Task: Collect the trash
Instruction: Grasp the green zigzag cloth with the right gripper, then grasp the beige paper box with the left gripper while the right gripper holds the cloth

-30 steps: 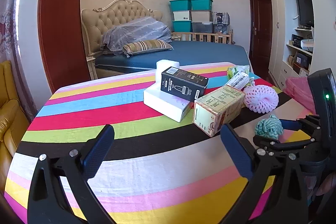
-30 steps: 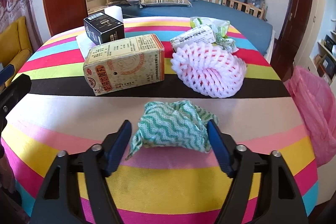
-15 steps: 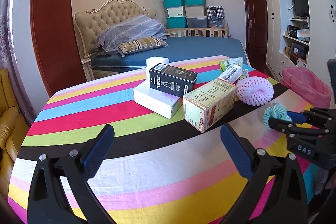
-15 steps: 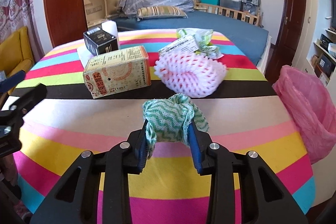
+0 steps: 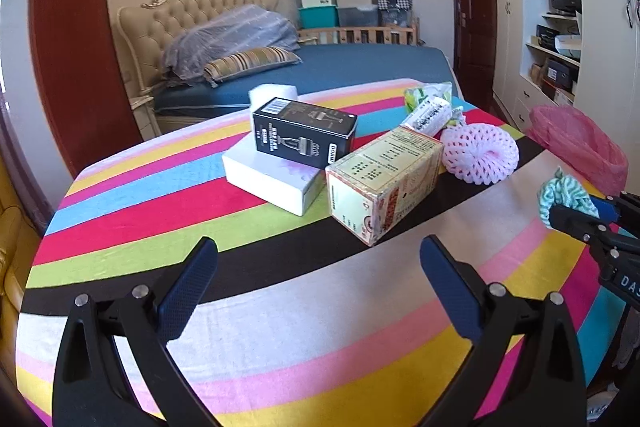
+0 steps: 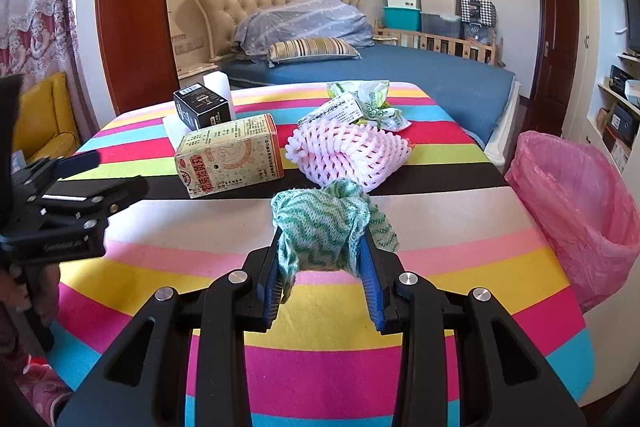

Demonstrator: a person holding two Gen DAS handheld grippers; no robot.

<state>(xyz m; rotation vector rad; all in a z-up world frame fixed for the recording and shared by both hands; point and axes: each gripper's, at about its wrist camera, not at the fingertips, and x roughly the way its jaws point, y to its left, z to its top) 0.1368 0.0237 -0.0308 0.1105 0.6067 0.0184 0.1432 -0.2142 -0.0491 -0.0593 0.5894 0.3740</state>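
Right wrist view shows the right gripper [image 6: 322,261] clenched on a crumpled green-and-white cloth [image 6: 326,227], held above the near part of the striped tablecloth [image 6: 460,223]. The left gripper [image 5: 318,287] stands released, fingers spread wide with nothing between them, over the near left side of the table. The step in hand appears to be the carry to the pink-lined bin [image 6: 576,211], which stands just off the right table edge. Maintain clamping pressure, as the cloth is soft and a loose flap trails on its right side; keep it high enough to pass the bin rim, bring it over the opening, and only then release. The liner looks thin and slack, so avoid snagging it with the fingers. Items remaining on the table: a tan carton [image 6: 230,155] printed with red Chinese characters, a pink foam fruit net [image 6: 348,155], a green-and-white wrapper [image 6: 360,105] at the far side, and a black box [image 5: 302,135] resting on a white box [image 5: 272,181]. The black box carries a barcode and a short white brand word, possibly "DOBMI"; distortion makes this uncertain. White letters "DAS" show on the right gripper body in the left wrist view.
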